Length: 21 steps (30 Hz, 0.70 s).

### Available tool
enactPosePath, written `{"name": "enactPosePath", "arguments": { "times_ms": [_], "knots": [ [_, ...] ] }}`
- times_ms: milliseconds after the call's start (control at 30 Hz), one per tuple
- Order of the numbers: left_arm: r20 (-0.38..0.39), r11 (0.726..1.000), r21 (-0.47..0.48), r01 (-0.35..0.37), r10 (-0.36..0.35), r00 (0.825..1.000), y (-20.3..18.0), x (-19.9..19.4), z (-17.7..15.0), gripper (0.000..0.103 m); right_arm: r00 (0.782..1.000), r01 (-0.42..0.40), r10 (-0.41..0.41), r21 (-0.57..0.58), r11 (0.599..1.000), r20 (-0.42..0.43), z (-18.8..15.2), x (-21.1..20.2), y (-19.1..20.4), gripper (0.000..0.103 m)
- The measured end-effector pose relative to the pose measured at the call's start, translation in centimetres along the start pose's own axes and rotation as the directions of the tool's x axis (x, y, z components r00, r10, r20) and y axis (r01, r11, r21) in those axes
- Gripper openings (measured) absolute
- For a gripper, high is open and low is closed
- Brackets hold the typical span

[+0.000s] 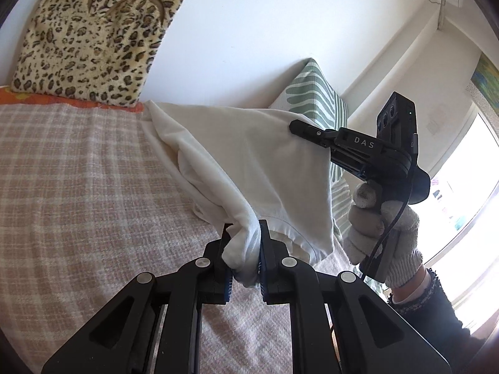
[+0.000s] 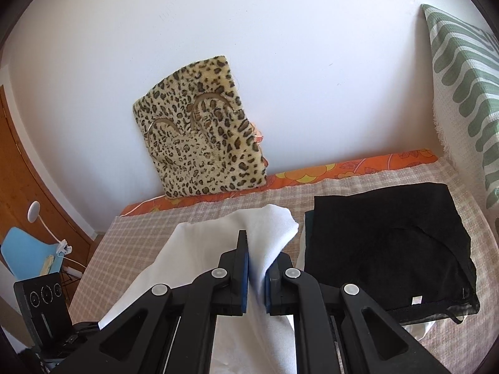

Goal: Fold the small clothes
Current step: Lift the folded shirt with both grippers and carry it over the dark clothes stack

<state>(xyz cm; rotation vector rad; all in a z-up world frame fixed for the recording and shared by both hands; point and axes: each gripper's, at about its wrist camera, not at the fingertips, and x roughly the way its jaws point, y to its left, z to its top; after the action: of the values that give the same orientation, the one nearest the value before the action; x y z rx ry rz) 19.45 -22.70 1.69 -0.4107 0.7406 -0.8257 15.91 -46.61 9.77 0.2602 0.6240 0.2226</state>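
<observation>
My left gripper [image 1: 244, 249] pinches a bunched corner of the white garment [image 1: 249, 155]; my right gripper [image 2: 256, 275] clamps another edge, lifted over the checked blanket [image 1: 78, 187]. I should keep both corners level and taut, then lay it flat.

Bed [image 2: 187, 218] under pink-checked blanket, orange floral sheet [image 2: 358, 168] at wall edge; on it: folded black clothes [image 2: 389, 243], leopard cushion [image 2: 199, 137], green-striped pillow [image 2: 461, 87].
</observation>
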Motion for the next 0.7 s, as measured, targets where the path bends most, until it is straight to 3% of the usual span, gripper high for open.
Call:
{"name": "enactPosePath", "arguments": {
  "times_ms": [700],
  "knots": [
    [-0.036, 0.994, 0.092, 0.05, -0.047, 0.998, -7.7, 12.6, 4.3, 0.011, 0.981, 0.183, -0.185, 0.032, 0.983, 0.066, 7.0, -2.4, -13.1, 0.005]
  ]
}}
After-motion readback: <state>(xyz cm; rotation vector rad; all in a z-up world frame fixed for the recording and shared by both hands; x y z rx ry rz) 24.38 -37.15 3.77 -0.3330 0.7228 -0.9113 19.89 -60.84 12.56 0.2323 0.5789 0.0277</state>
